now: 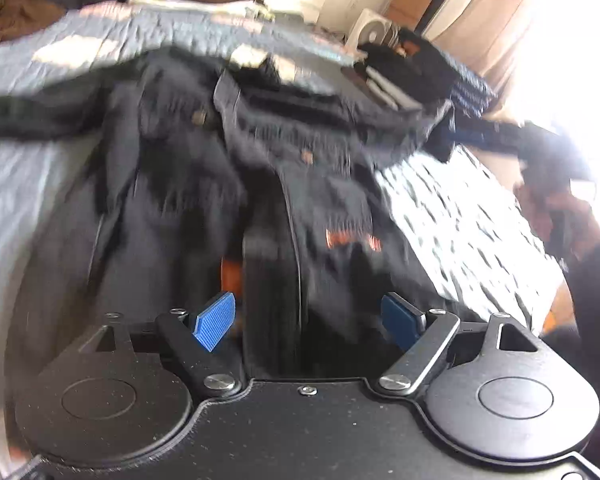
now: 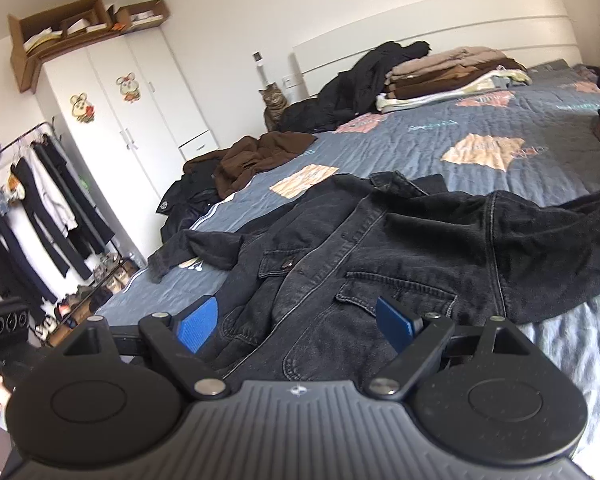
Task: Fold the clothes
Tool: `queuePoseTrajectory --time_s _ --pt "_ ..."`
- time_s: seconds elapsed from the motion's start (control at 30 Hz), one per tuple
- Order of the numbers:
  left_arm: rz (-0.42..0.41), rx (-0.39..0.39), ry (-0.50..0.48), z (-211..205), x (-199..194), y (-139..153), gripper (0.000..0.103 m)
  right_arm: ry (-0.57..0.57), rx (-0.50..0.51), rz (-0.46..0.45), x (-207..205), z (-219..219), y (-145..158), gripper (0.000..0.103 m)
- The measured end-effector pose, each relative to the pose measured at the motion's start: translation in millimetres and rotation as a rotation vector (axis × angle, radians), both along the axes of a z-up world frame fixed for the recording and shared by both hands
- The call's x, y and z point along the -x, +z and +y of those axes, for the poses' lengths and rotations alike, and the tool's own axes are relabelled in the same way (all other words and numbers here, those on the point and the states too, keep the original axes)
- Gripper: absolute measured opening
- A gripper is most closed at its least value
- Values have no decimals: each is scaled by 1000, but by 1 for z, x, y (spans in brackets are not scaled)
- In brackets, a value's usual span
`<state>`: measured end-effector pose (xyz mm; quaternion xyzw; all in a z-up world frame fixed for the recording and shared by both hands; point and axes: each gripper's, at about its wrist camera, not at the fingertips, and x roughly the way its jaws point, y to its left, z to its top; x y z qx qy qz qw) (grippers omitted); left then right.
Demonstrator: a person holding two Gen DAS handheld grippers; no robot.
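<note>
Jacket (image 2: 380, 248), one black denim one, is lying spread out and rumpled on the bed (image 2: 480, 136), its long way running from the grippers toward the bed's far side, sleeves out sideways. Both the left gripper (image 1: 308, 316) and right gripper (image 2: 296, 320) are hovering wide open over the jacket's near edge, holding nothing. Two grippers, both about as near.

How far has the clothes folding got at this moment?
Done: a folded stack sits near the headboard. In hand: nothing; the black denim jacket lies spread unfolded, left gripper and right gripper both open over it. Left: the jacket, plus the brown garment.
</note>
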<state>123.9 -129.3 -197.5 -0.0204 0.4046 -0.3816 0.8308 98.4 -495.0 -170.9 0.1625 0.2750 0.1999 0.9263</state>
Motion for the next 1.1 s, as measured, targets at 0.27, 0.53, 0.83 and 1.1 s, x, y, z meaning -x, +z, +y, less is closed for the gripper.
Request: queuePoseTrajectory --time_s 0.27,0.53,0.83,1.1 --pt "68 -27 -1 -40 -61 -30 18 10 3 28 -6 -1 -11 86" --pt "170 -82 -34 -61 -92 -68 19 -19 -26 45 -12 -14 -18 86" --pt "172 -96 -3 -71 -110 -80 28 -14 -21 52 -15 -13 -20 86" --pt "127 -66 -5 -76 -95 -84 21 1 -10 62 -15 -7 -23 86"
